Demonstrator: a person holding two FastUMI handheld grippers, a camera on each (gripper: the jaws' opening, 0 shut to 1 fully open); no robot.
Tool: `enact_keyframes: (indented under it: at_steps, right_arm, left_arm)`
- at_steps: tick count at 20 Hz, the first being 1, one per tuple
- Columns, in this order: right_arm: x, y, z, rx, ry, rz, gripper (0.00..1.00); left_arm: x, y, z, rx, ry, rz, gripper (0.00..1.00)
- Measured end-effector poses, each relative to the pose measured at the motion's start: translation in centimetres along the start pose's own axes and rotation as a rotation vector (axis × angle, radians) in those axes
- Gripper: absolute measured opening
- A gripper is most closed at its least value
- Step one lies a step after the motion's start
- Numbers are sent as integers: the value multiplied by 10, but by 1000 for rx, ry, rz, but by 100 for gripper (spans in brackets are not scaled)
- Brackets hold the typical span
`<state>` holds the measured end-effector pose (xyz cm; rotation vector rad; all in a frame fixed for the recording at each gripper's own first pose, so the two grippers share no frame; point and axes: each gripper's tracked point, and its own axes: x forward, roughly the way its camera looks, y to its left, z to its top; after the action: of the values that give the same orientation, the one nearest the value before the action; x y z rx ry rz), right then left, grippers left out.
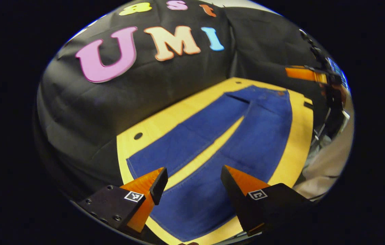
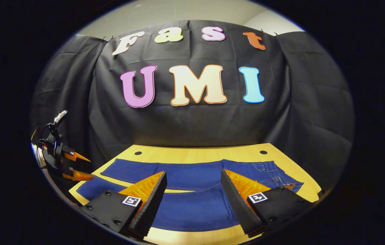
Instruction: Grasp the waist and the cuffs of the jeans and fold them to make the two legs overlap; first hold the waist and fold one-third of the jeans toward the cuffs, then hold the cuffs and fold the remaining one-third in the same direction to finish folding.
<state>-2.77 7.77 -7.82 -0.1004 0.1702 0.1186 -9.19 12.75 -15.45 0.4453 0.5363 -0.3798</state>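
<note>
Two views: both look down on one table from the grippers held above it.
Booth wall: black cloth, it hangs behind the table and closes it on the far side and at the sides.
Table: light wood top; two small round holes are near its far edge in the right gripper view, one hole is seen in the left gripper view.
Jeans: blue, they lie flat and unfolded on the table, and they take most of its top. The two legs lie side by side with a thin strip of wood between them. They do not overlap.
Waist: at the right end in the right gripper view, with stitching and a pocket; in the left gripper view it is the far end.
Cuffs: the near end in the left gripper view, just in front of that gripper.
Left gripper: above the cuff end, its fingers are spread wide with nothing between them. In the right gripper view it is off the left end of the table, held in the air.
Right gripper: above the middle of the near leg, fingers spread wide and holding nothing. Whether they touch the cloth I cannot tell.
Person: a light sleeve at the right edge of the left gripper view.
</note>
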Motion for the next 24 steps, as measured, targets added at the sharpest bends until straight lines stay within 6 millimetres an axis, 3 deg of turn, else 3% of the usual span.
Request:
enact_keyframes:
  at_steps: [6,11,18,19,20,24]
  right_arm:
    - [4,6,-23,11,63,13,98]
    - [5,-10,-29,13,86,-37,98]
    - [7,-44,-33,4,102,-120,98]
    - [8,-47,-37,6,110,-126,94]
    - [9,-49,-38,11,117,-132,98]
    - [11,-51,-44,11,135,-137,98]
  left_arm:
    - [4,-38,-74,152,253,-229,96]
    - [0,-34,-113,280,382,-296,96]
    - [-16,-27,-150,307,548,-388,96]
    - [-17,-30,-154,309,563,-400,96]
    - [-18,-32,-156,314,575,-412,96]
    - [-16,-38,-164,349,613,-446,95]
